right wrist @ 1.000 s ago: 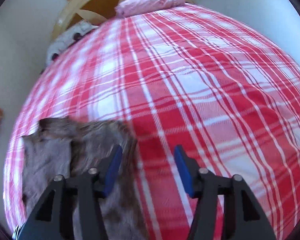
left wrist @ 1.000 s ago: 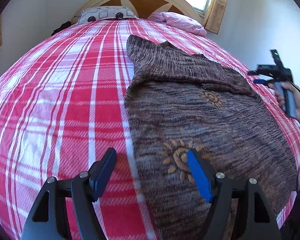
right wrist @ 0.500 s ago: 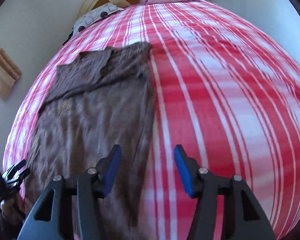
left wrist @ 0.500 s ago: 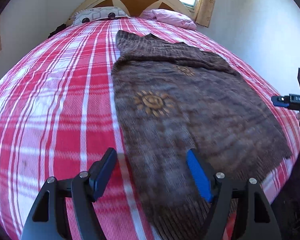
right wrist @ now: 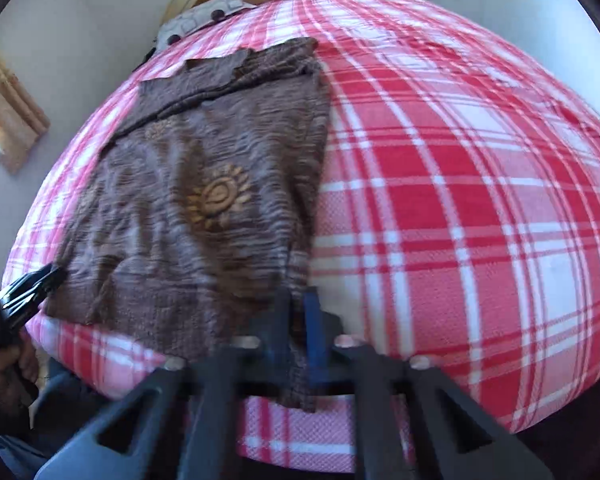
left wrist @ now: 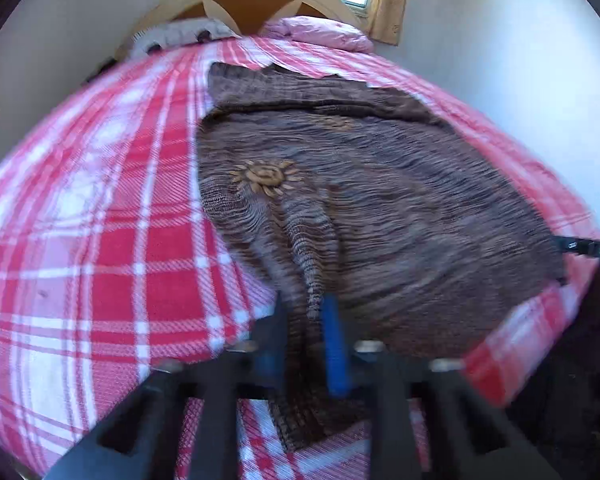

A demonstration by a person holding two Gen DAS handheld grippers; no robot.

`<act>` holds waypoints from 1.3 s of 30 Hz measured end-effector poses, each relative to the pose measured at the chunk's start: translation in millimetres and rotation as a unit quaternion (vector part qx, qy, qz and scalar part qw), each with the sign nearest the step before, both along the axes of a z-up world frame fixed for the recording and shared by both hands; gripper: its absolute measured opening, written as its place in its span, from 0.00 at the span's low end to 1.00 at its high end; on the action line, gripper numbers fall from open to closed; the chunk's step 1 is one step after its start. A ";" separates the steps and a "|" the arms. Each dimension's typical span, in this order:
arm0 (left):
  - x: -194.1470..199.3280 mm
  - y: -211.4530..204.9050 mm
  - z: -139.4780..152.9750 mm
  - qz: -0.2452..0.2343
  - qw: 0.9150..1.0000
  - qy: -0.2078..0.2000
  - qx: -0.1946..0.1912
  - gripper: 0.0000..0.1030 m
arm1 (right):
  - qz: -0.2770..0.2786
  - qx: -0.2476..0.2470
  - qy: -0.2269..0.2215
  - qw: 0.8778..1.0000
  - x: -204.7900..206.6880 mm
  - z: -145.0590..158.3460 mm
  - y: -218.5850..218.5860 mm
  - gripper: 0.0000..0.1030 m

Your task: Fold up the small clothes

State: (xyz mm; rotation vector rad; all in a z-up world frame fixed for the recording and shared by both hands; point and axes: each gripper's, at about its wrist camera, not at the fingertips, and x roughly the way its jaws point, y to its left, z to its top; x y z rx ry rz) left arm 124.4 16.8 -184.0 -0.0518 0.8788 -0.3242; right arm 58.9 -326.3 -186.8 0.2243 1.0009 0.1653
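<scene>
Brown knit sweater (left wrist: 380, 200) is spread flat on the red plaid bed (left wrist: 100, 260), hem at the near edge. Left hem corner is pinched by the left hand-held gripper (left wrist: 306, 340), jaws closing on the fabric. Right hem corner is clamped in the closed right hand-held gripper (right wrist: 296, 344).

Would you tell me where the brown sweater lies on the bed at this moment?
The brown sweater lies flat on the red plaid bedspread, its neck toward the pink pillow. Its hem at the foot edge is pinched at both corners.
</scene>
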 end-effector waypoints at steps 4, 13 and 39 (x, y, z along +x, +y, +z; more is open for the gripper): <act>-7.8 13.8 10.4 0.009 1.000 -0.007 -0.011 0.11 | -0.010 -0.047 -0.030 0.998 -9.2 16.0 3.6 0.09; -6.3 22.6 -0.1 0.013 1.000 0.012 -0.016 0.12 | -0.045 -0.024 -0.006 0.999 -2.5 -10.7 -17.7 0.16; -16.0 10.8 6.1 0.014 1.000 0.004 0.025 0.27 | -0.025 0.030 -0.029 0.999 -29.9 -19.7 -16.1 0.11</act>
